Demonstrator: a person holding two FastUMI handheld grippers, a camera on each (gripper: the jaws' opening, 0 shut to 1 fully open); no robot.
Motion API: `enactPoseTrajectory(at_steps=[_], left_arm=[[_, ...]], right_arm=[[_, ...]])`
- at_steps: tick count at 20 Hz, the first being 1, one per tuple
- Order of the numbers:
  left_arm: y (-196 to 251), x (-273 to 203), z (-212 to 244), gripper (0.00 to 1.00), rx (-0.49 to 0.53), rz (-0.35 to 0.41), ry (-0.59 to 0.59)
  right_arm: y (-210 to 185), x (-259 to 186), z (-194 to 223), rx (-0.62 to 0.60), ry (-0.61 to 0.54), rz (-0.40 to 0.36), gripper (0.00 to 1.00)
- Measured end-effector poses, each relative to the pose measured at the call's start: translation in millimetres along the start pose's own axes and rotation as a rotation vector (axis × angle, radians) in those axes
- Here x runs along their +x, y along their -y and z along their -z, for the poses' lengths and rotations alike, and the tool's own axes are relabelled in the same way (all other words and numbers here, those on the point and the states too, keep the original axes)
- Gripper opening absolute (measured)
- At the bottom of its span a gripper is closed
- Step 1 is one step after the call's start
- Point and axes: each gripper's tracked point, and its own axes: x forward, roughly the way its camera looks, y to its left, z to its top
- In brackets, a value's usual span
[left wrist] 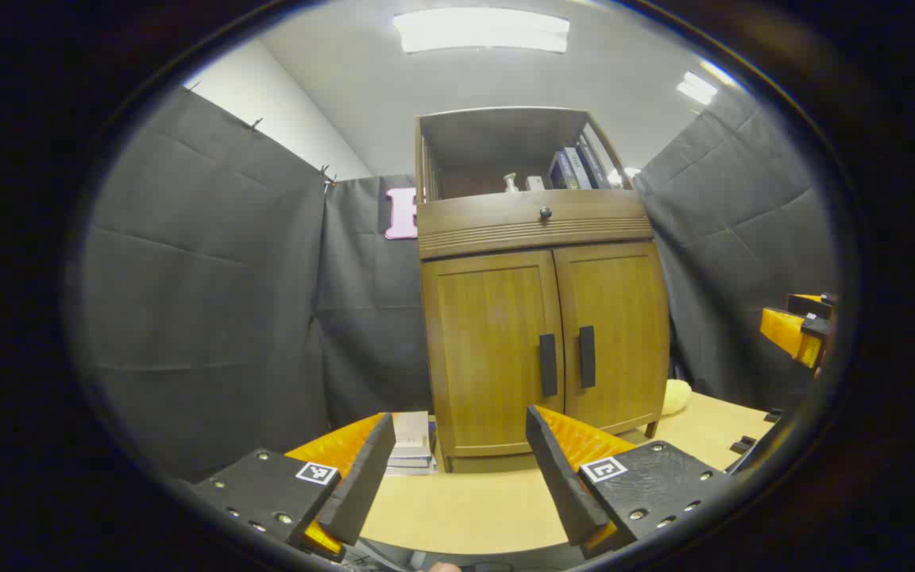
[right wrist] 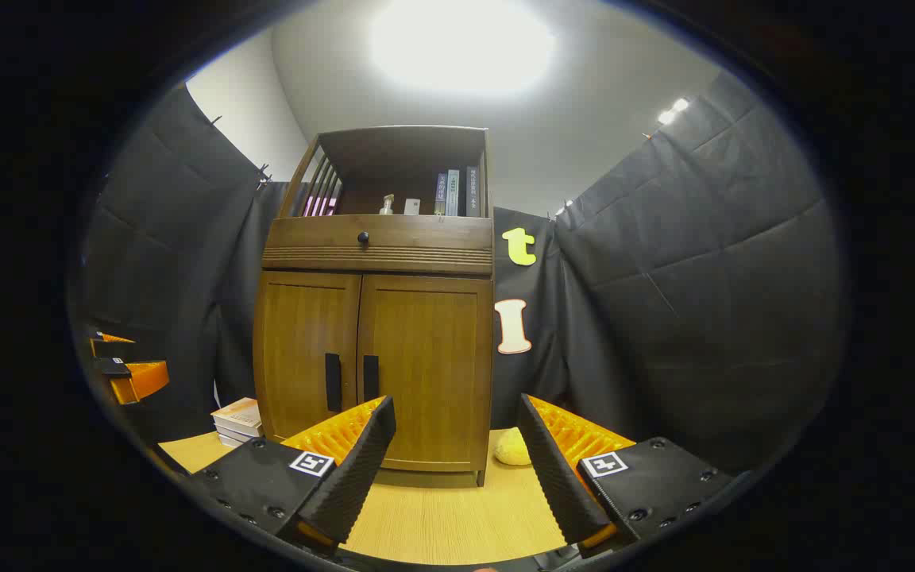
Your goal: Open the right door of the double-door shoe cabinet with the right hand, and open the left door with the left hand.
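A brown wooden shoe cabinet (left wrist: 541, 318) stands on a light wooden table (left wrist: 465, 508), both doors closed. Its left door (left wrist: 493, 349) and right door (left wrist: 612, 334) each carry a black vertical handle, the left handle (left wrist: 548, 365) and the right handle (left wrist: 587, 357), side by side at the middle. My left gripper (left wrist: 457, 469) is open, short of the cabinet, with nothing between its fingers. In the right gripper view the cabinet (right wrist: 378, 349) shows with its left handle (right wrist: 333, 382) and right handle (right wrist: 370, 378). My right gripper (right wrist: 456, 457) is open and empty, short of the cabinet's right corner.
A drawer with a black knob (left wrist: 545, 213) and an open shelf with books (left wrist: 577, 168) top the cabinet. A stack of books (left wrist: 411, 445) lies left of it, a yellow soft thing (right wrist: 511, 446) right of it. The other gripper (left wrist: 799, 330) shows at the far right edge.
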Motion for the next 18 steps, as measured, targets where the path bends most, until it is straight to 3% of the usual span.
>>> enactPoseTrajectory(at_steps=[18], left_arm=[[-25,-10,-11,0.96,-0.005,-0.009,0.019]], right_arm=[[-11,1,5,0.001,-0.004,0.000,0.96]])
